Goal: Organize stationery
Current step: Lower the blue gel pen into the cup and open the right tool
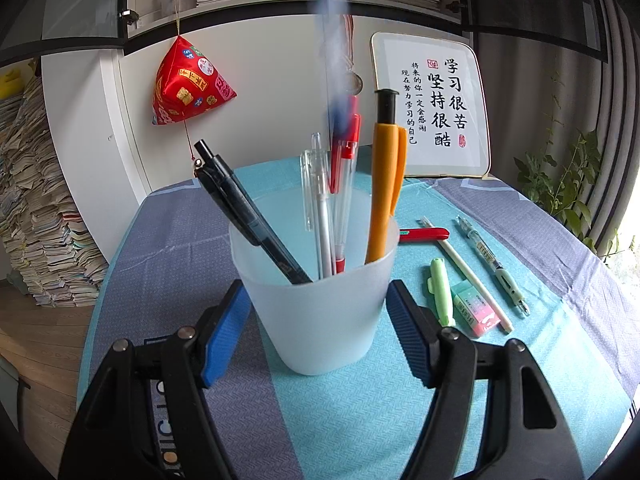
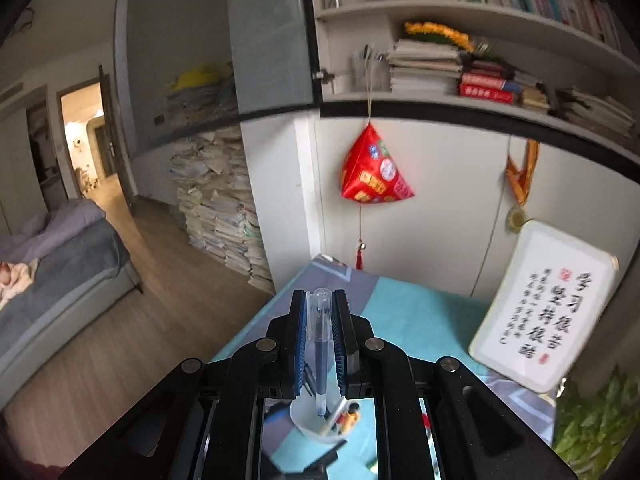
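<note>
Step in hand: dropping one more pen into the frosted cup [image 1: 320, 300] on the table [image 1: 360, 420].

Left claw [image 1: 316, 332] pinches the cup from both sides, steadying it upright. Cup already holds a black pen [image 1: 240, 208], clear and red pens, and an orange one [image 1: 384, 184].

Right claw [image 2: 319, 336] is pressed onto a blue pen [image 2: 322, 356], carried point-down above the cup; from the left wrist it shows as a blurred streak over the rim.

Still on the table, right of the cup: red pen [image 1: 424, 234], white pencil [image 1: 468, 276], clear pen [image 1: 492, 264], green item [image 1: 440, 288], eraser [image 1: 476, 308].

Next move, by my judgement: centre the tip over the opening, lower it between the standing pens, release. Risk: snagging the crowded pens.
</note>
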`<state>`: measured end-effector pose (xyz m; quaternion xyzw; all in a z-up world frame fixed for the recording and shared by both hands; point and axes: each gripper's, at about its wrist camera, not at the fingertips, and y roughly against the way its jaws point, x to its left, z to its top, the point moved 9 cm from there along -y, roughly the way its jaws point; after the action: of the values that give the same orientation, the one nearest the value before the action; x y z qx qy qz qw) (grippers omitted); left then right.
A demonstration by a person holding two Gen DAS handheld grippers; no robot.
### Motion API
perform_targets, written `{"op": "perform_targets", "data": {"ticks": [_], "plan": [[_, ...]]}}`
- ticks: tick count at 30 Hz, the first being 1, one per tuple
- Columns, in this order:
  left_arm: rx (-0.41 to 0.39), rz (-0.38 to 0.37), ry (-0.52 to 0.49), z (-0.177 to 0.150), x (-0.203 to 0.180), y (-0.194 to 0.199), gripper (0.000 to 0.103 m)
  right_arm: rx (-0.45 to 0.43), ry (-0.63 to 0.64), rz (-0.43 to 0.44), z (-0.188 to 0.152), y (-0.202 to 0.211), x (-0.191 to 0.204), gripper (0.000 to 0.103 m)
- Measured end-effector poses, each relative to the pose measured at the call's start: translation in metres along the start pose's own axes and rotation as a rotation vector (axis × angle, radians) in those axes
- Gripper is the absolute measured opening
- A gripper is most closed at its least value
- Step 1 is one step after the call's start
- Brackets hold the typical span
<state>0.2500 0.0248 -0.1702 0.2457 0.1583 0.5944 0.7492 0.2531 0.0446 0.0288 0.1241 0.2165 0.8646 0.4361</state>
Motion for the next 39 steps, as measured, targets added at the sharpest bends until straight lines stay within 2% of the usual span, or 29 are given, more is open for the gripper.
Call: {"op": "perform_targets", "data": {"ticks": [4, 11, 22, 25, 27, 30, 33, 37, 39], "plan": [[0.000, 0.001, -0.001, 0.001, 0.000, 0.000, 0.069, 0.061, -0.021, 0.019, -0.020, -0.039, -0.008, 0.013], [0.001, 0.002, -0.004, -0.001, -0.001, -0.001, 0.069, 0.120, -0.026, 0.027, -0.047, -0.067, -0.017, 0.013], [0.003, 0.001, -0.005, -0.001, -0.001, -0.002, 0.069, 0.200, -0.047, 0.057, -0.069, -0.072, -0.018, 0.013], [0.003, 0.000, -0.004, -0.001, -0.002, -0.001, 0.069, 0.202, -0.072, 0.060, -0.069, -0.061, -0.024, 0.013], [0.004, 0.000, -0.004, -0.001, -0.002, -0.001, 0.069, 0.172, -0.102, 0.059, -0.064, -0.042, -0.033, 0.013], [0.004, 0.000, -0.003, -0.001, -0.002, -0.001, 0.069, 0.156, -0.128, -0.008, -0.063, -0.018, -0.055, 0.013], [0.004, 0.001, -0.004, -0.001, -0.003, -0.001, 0.069, 0.193, -0.179, -0.109, -0.077, -0.005, -0.092, 0.013], [0.004, 0.000, -0.003, -0.001, -0.003, -0.001, 0.069, 0.356, -0.269, -0.282, -0.127, -0.010, -0.148, 0.014], [0.004, 0.000, -0.003, -0.001, -0.003, -0.001, 0.069, 0.430, -0.311, -0.320, -0.156, -0.017, -0.168, 0.014]]}}
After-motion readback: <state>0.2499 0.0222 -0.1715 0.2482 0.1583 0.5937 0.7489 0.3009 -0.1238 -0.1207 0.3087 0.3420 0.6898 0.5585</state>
